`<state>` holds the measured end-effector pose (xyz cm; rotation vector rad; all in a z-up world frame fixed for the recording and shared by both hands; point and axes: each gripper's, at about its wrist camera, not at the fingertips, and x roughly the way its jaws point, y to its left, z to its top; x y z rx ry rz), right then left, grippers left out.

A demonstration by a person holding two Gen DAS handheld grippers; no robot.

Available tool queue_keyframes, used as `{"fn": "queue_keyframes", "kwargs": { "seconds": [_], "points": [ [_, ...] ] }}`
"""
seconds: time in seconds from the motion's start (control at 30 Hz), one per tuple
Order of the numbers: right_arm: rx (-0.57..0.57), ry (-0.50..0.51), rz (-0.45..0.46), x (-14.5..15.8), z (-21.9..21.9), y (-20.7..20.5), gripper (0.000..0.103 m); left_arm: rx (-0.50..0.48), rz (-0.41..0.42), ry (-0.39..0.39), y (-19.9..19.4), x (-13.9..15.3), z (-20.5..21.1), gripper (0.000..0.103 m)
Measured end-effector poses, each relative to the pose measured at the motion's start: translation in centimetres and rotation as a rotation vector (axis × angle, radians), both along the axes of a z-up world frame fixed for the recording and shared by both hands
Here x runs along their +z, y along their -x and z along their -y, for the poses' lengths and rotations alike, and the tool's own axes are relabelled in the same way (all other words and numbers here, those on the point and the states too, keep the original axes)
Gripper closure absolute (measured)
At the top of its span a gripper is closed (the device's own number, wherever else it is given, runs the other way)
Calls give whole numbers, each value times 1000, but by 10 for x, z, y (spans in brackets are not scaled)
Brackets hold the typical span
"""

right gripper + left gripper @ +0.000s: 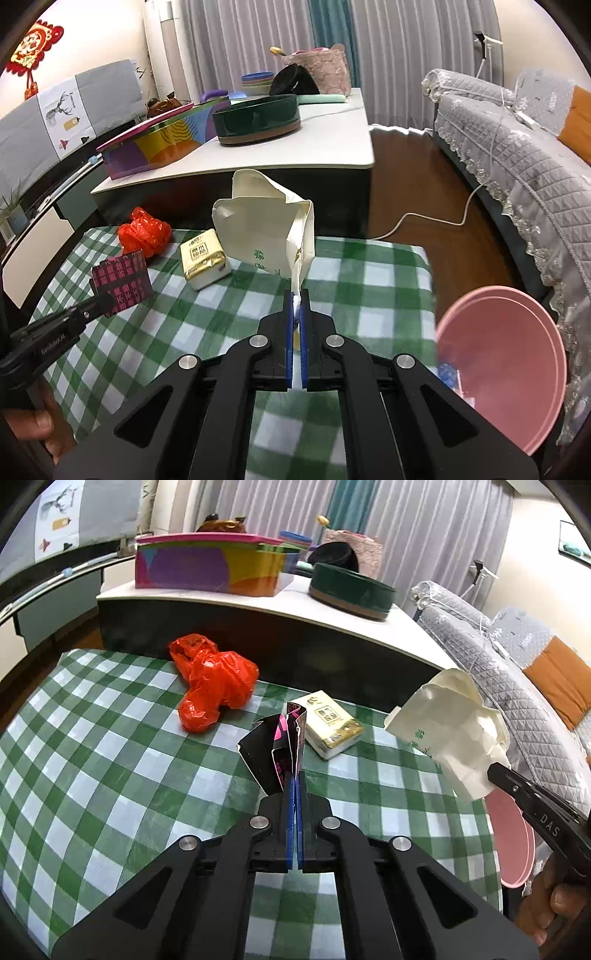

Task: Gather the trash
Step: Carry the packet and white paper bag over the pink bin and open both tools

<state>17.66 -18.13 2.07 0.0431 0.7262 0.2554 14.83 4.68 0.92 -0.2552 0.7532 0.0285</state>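
My left gripper is shut on a flattened black and pink carton and holds it above the green checked table; the carton also shows in the right wrist view. My right gripper is shut on a crumpled white paper bag, held up over the table; it also shows in the left wrist view. A crumpled red plastic bag lies at the table's far side. A pink bin stands off the table's right edge, with some scraps inside.
A small tissue pack lies on the checked cloth near the middle. Behind is a white coffee table with a colourful box and a dark green round tin. A grey sofa is at right.
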Motion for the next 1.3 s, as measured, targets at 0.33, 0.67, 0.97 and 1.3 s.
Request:
{"fn": "queue_keyframes", "kwargs": {
  "seconds": [0.33, 0.67, 0.97, 1.3],
  "points": [
    [-30, -2, 34, 16, 32, 43, 100, -66, 46, -21, 26, 15, 26, 103],
    [-72, -9, 56, 24, 74, 70, 100, -152, 91, -37, 44, 24, 59, 103],
    [-115, -37, 54, 10, 101, 81, 100, -215, 108, -55, 50, 20, 87, 103],
    [-148, -56, 50, 0, 120, 88, 100, -264, 117, -60, 50, 14, 113, 103]
  ]
}}
